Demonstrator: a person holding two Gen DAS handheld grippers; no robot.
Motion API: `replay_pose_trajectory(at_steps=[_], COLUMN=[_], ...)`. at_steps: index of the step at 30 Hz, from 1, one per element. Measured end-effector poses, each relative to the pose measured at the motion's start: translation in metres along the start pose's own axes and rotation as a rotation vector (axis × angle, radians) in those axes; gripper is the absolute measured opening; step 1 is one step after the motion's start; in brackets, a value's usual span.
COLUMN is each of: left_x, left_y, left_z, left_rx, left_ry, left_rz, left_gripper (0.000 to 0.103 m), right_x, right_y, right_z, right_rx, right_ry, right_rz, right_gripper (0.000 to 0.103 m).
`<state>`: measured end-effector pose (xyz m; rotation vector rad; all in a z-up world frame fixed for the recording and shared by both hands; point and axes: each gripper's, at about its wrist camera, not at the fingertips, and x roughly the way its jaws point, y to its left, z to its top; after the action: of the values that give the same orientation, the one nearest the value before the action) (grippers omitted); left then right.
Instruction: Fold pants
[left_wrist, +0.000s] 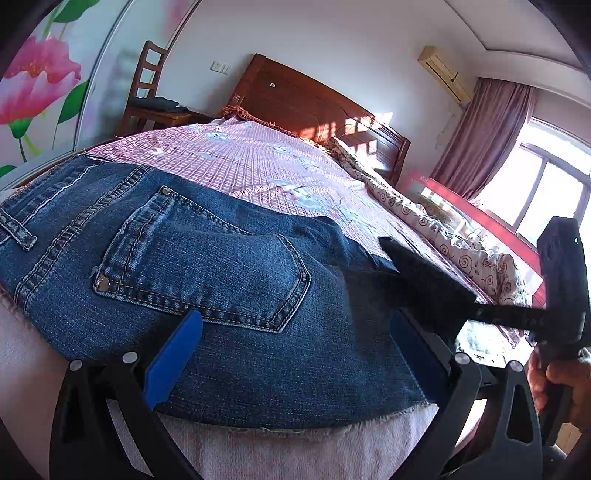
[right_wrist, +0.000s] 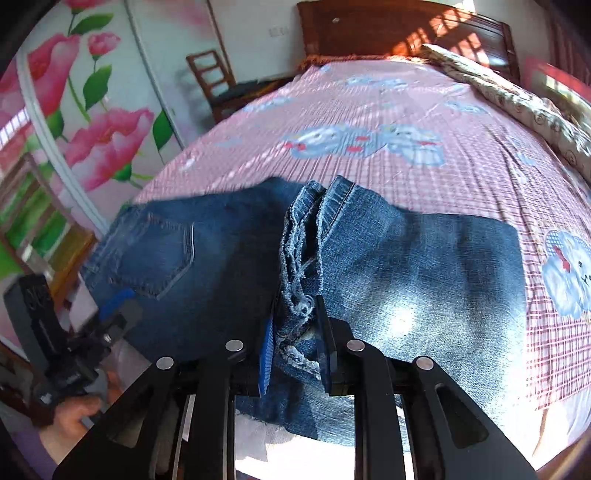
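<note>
While the jeans (right_wrist: 229, 266) lie across the near end of the bed (right_wrist: 406, 110), on its pink checked sheet (left_wrist: 236, 158), your two grippers work at their near edge. In the right wrist view, your right gripper (right_wrist: 295, 347) is clenched on the bunched, frayed hems of the legs, which are folded over toward the seat of the jeans. The blue pad of one finger (right_wrist: 266, 358) presses against the left side of the bundle and the black finger closes on the right side. The faded leg fabric spreads out to the right, and the back pocket (right_wrist: 155, 254) lies to the left.

In the left wrist view, your left gripper (left_wrist: 291, 354) is released, its blue-padded fingers (left_wrist: 173, 358) spread wide apart and resting over the seat of the jeans, just below the stitched back pocket (left_wrist: 207, 266). The raw, frayed edge of the denim runs along the mattress edge beneath it. Your right gripper (left_wrist: 428, 273) shows at the right of this view as a dark bar over the denim, with your right hand (left_wrist: 561, 384) on its handle.

Beyond the jeans stand a wooden headboard (left_wrist: 314, 103), a rolled patterned quilt (left_wrist: 443, 221) along the right side, a wooden chair (left_wrist: 147, 88) and a wall painted with pink flowers (right_wrist: 103, 140).
</note>
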<state>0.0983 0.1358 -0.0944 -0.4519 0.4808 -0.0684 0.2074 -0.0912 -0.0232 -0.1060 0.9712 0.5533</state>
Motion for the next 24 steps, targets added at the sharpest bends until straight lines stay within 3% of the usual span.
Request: replay_pose_trajectory(at_steps=[1, 3, 4, 8, 10, 13, 18, 20, 21, 23, 24], left_x=[0.0, 0.0, -0.001, -0.001, -0.001, -0.001, 0.0, 0.0, 0.001, 0.001, 0.001], left_y=[0.0, 0.0, 0.001, 0.001, 0.0, 0.0, -0.005, -0.006, -0.008, -0.009, -0.009], left_z=[0.0, 0.0, 0.0, 0.0, -0.001, -0.001, -0.003, -0.004, -0.005, -0.005, -0.006], left_rx=[0.001, 0.002, 0.002, 0.002, 0.01, 0.006, 0.018, 0.03, 0.037, 0.042, 0.042], left_ry=[0.001, 0.002, 0.003, 0.0, 0.001, -0.002, -0.002, -0.001, 0.0, 0.001, 0.002], left_rz=[0.0, -0.002, -0.003, 0.004, 0.011, 0.008, 0.023, 0.032, 0.037, 0.043, 0.044], left_gripper=[0.101, 0.101, 0.101, 0.101, 0.101, 0.101, 0.101, 0.101, 0.101, 0.101, 0.101], right_x=[0.019, 0.018, 0.01, -0.035, -0.05, -0.061, -0.06, -0.048, -0.035, 0.007, 0.009], right_y=[0.004, 0.006, 0.002, -0.05, -0.089, -0.126, -0.117, -0.102, -0.092, -0.078, -0.069], right_z=[-0.005, -0.011, -0.012, -0.02, -0.027, -0.033, -0.024, -0.024, -0.028, -0.039, -0.046], right_rx=[-0.016, -0.015, 0.026, 0.295, 0.432, 0.497, 0.386, 0.293, 0.242, 0.136, 0.082], right_ry=[0.09, 0.049, 0.033, -0.109, -0.158, -0.161, -0.172, -0.159, -0.128, 0.028, -0.04], right_rz=[0.004, 0.008, 0.061, 0.189, 0.177, 0.029, -0.087, -0.113, -0.133, -0.216, -0.258], right_gripper=[0.051, 0.052, 0.052, 0.052, 0.052, 0.052, 0.056, 0.082, 0.086, 0.092, 0.095])
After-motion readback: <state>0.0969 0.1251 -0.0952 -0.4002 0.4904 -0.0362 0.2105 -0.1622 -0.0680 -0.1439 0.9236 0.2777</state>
